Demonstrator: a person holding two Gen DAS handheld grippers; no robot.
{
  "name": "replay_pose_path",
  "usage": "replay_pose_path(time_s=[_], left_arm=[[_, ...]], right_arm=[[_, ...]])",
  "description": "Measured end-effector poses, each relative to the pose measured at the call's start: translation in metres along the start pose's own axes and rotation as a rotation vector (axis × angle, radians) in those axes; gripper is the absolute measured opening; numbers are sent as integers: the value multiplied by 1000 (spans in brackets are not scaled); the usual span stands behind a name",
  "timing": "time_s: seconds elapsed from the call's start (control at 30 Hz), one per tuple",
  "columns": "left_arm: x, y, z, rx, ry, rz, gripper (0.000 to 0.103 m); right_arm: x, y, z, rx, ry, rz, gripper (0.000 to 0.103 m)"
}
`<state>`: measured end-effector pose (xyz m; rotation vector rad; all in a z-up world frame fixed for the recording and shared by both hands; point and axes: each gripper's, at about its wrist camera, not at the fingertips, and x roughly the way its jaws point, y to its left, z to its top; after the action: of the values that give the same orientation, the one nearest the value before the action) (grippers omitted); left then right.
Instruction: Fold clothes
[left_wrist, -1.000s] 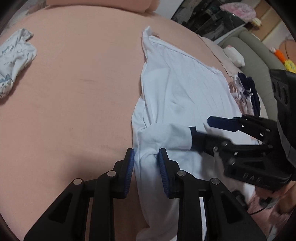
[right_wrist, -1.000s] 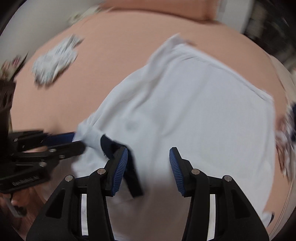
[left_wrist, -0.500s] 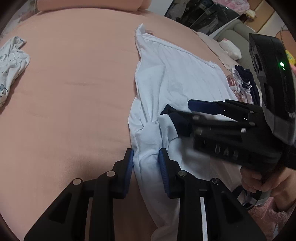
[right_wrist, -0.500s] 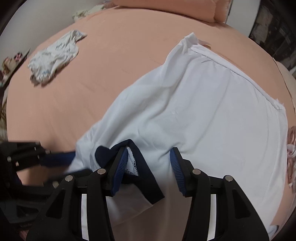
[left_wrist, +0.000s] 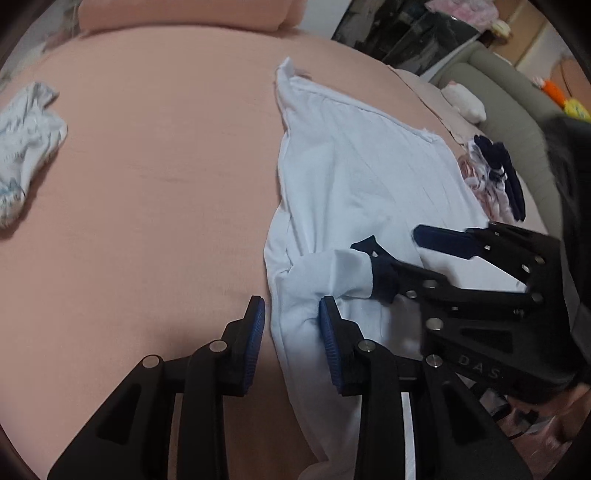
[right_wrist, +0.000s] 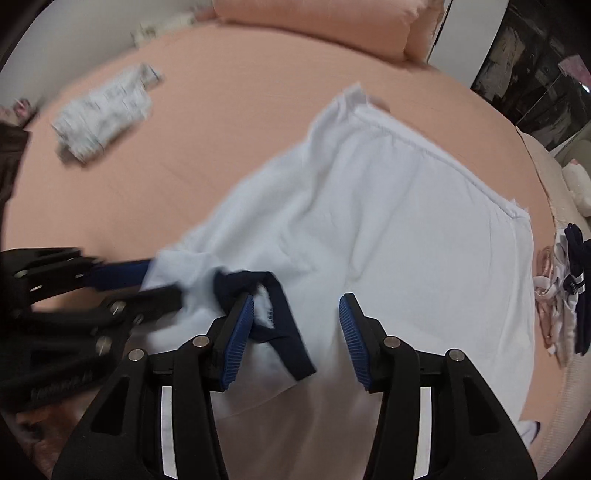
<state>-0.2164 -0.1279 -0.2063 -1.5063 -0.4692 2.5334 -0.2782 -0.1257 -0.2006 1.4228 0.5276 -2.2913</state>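
Two handheld black plastic grippers. The left gripper (left_wrist: 291, 321) has angular, cut-out finger arms, silver round screw heads at the joints, and ribbed blue pads (left_wrist: 330, 345) lining its fingertips. The right gripper (right_wrist: 296, 332) matches: black linkage arms, silver screws, ribbed blue pads (right_wrist: 352, 339), faint raised lettering on its body.

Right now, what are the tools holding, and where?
Nothing pinched. The left tool is opening around the white shirt's sleeve fold; the right tool is open, one finger against the navy cuff.
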Motion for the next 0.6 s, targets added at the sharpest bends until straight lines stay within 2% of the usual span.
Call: replay_pose_path(time_s=[0.1,0.17,0.33,0.43,0.5,0.53,0.6], left_arm=[[0,0,1,1,5,-10,37],[1,1,1,1,8,-17,38],[0,-1,0,19,8,-13,40],[-3,4,3,-12,-5,-43,41],[-11,14,8,-86,-53,-102,41],[-16,18,10,-107,-79,-104,41],[-23,29,12,-142,-117,-54,41]], right_arm=[[1,-5,1,26,9,59,49],[2,-4,9,23,-1,58,49],[24,-6,22,11,69,124,49],[11,-23,25,109,-6,72,49],[-4,-38,25,194,-68,34,49],[-12,-43,23,223,-94,35,49],[-24,-32,15,162,-105,77,49]])
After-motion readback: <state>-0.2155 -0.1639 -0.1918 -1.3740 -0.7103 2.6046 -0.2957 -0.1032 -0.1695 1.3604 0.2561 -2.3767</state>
